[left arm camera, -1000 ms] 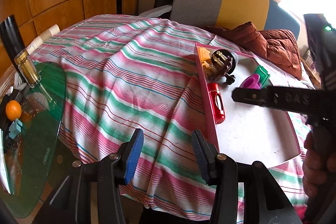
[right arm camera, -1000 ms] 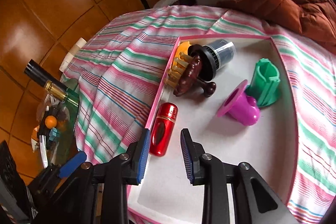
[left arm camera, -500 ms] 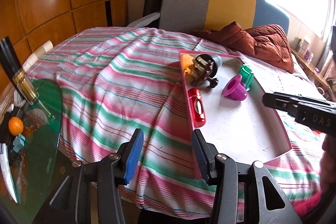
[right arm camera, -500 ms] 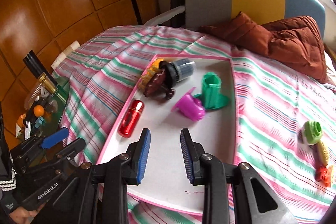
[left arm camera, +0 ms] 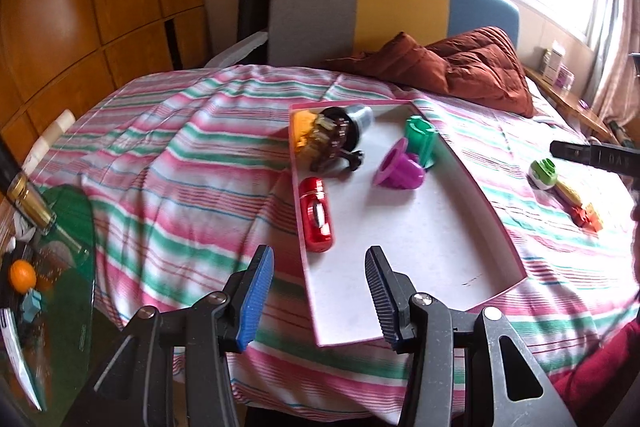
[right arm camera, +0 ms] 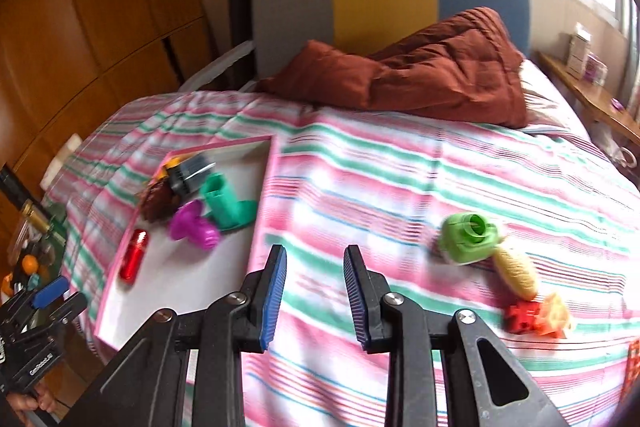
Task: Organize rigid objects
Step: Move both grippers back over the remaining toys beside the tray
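Beside tray (right arm camera: 262, 203), seemingly bare bedspread (right arm camera: 360, 187).

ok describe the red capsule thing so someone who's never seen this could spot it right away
On the striped bedspread lies a shallow pink-rimmed tray with a white floor. The red capsule lies on its side against the tray's left wall, nearer the grippers than the other items. It is the only shiny red metallic piece there; its neighbours are purple, green and brown.
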`<state>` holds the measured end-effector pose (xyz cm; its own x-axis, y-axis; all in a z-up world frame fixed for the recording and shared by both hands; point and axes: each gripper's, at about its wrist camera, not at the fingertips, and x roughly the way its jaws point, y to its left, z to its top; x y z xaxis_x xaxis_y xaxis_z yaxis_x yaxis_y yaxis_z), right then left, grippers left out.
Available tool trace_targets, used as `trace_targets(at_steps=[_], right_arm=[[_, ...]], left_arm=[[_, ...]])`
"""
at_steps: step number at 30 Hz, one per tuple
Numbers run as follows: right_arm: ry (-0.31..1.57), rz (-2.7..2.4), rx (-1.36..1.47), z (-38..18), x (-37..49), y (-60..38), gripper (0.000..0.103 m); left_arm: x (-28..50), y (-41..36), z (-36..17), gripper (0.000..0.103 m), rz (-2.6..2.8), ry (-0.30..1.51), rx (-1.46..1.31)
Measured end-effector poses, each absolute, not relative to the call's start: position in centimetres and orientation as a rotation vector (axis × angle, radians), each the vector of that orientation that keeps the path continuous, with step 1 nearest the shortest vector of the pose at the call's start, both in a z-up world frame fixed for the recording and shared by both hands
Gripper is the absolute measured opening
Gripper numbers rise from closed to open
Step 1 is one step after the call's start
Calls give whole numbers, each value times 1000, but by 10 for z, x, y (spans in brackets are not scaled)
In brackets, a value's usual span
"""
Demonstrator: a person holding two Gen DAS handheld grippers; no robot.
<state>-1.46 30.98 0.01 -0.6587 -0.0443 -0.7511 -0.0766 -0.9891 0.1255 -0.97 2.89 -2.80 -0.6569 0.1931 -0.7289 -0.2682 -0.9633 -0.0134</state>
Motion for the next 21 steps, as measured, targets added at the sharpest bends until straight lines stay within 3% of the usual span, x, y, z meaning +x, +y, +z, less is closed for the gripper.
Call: trace_targets(at_steps=[11,18,21], right_arm=[[409,2551,-1071,-4,0,445,29],[784,2309,-979,-33,34,520,30],[826,2292,-953,-32,40,525,30]], left_arm=[[-13,85,-10,49,2542,231,-1054],[-20,139,-2,49,2433,290,-1027],[-23,171,-4,58,2376,340,-1024]])
